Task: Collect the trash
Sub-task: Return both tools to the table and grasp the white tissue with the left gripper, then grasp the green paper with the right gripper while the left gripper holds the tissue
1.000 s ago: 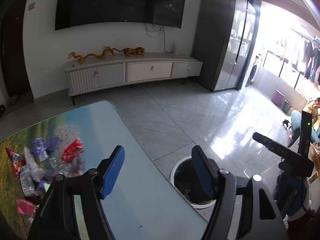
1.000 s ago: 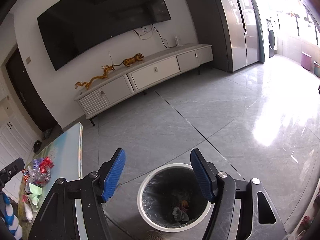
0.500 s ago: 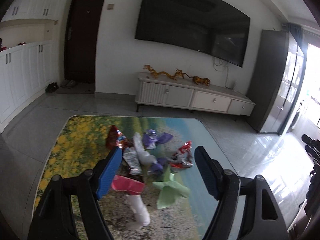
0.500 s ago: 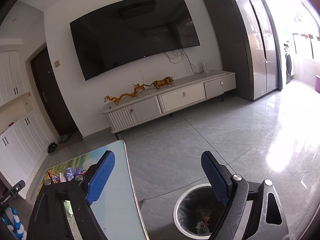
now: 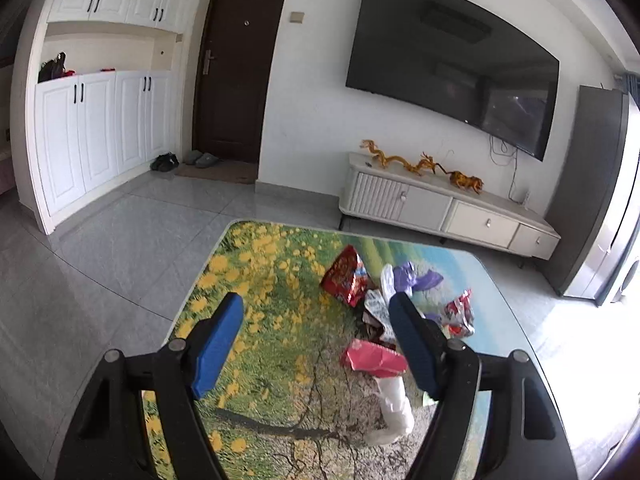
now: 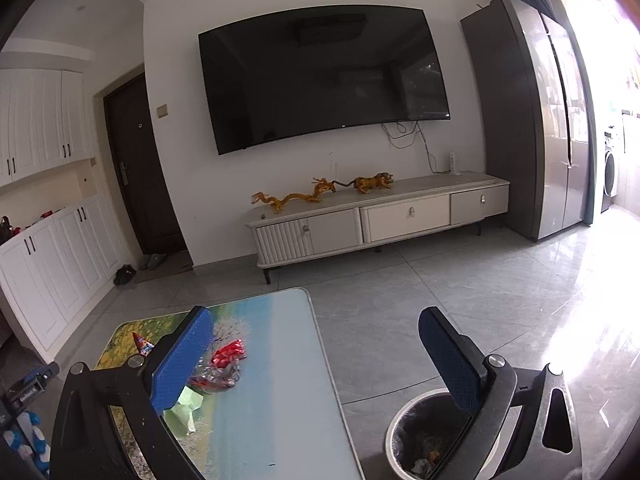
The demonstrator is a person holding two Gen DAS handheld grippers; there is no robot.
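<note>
Left hand-held gripper (image 5: pixel 316 344) part open, nothing held, over table (image 5: pixel 256 280). Trash pile (image 5: pixel 384 320) at 1 o'clock off its pads: red snack bag (image 5: pixel 344 276), pink wrapper (image 5: pixel 374 358), white tissue (image 5: pixel 394 404), purple scraps (image 5: pixel 416 278). Right hand-held gripper (image 6: pixel 316 352) jaws opening wide, nothing between. Trash bin (image 6: pixel 424 444) on floor at 5 o'clock, beside table, litter inside.
</note>
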